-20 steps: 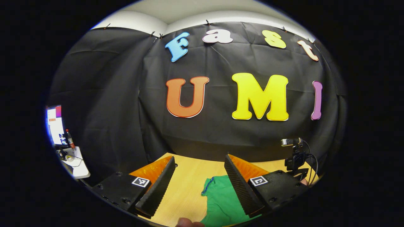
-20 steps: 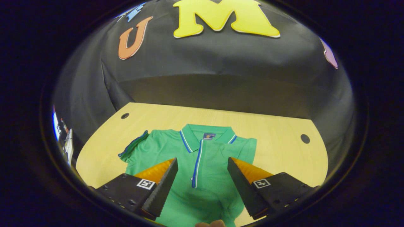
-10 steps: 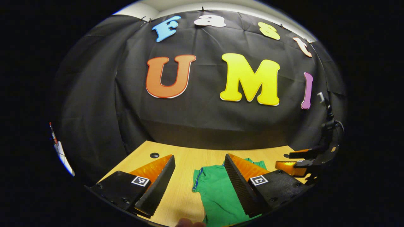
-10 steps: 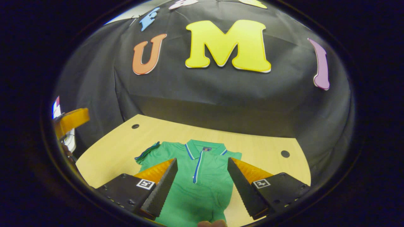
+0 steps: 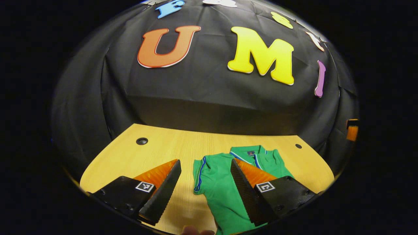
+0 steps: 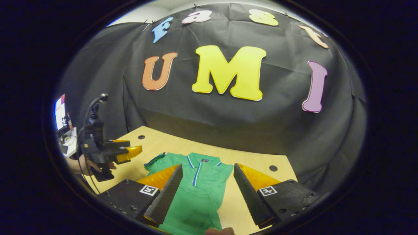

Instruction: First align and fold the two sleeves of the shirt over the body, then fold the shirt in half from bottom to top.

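Each gripper carries black blocky finger mounts dotted with small screws, and each mount bears a square black-and-white marker (one per side). In the right gripper view, the left gripper [image 6: 125,151] has a dark body with a small camera on a stalk above it and thin black cables looping down beside it.

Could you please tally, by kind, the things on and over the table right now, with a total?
Shirts: 1, the green polo shirt lying on the table.
Grippers: 2, the left gripper and the right gripper, both open over the shirt.
Holes in the tabletop: 2.
Total: 5.
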The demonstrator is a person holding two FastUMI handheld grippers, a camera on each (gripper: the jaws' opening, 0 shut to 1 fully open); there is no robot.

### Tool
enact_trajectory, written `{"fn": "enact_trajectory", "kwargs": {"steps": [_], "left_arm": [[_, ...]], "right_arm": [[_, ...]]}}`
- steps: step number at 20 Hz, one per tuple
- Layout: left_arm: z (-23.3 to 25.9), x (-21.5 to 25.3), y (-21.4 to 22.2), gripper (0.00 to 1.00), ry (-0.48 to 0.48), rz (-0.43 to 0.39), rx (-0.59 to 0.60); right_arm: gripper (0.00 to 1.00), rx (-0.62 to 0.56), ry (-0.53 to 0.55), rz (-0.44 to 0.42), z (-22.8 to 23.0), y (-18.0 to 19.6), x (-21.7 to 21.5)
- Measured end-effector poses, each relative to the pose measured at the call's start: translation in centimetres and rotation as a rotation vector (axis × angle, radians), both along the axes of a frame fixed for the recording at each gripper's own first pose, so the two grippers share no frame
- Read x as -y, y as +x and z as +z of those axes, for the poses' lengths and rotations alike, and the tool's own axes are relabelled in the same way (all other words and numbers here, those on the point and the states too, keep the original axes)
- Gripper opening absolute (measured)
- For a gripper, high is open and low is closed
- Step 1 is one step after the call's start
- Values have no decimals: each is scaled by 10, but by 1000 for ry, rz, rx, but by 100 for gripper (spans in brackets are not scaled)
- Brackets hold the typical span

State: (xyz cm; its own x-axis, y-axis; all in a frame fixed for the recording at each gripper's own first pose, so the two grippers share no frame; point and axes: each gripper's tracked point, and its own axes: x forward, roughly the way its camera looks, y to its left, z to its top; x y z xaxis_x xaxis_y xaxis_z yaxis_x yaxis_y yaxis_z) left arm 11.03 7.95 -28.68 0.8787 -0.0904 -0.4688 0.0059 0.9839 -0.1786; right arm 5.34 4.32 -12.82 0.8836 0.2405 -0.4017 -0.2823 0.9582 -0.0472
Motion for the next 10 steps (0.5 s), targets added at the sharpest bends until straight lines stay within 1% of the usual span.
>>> {"fn": "enact_trajectory", "kwargs": {"steps": [1,6,10], "left_arm": [[-14,-1,3,97,-6,3,-26],[-80,-6,18,97,-4,9,-134],[-119,-3,23,96,12,-28,-209]], "right_arm": [[95,1,-6,-5,2,-5,4],[95,-6,-33,-60,5,-17,30],[95,-28,-48,-91,-2,-22,43]]}}
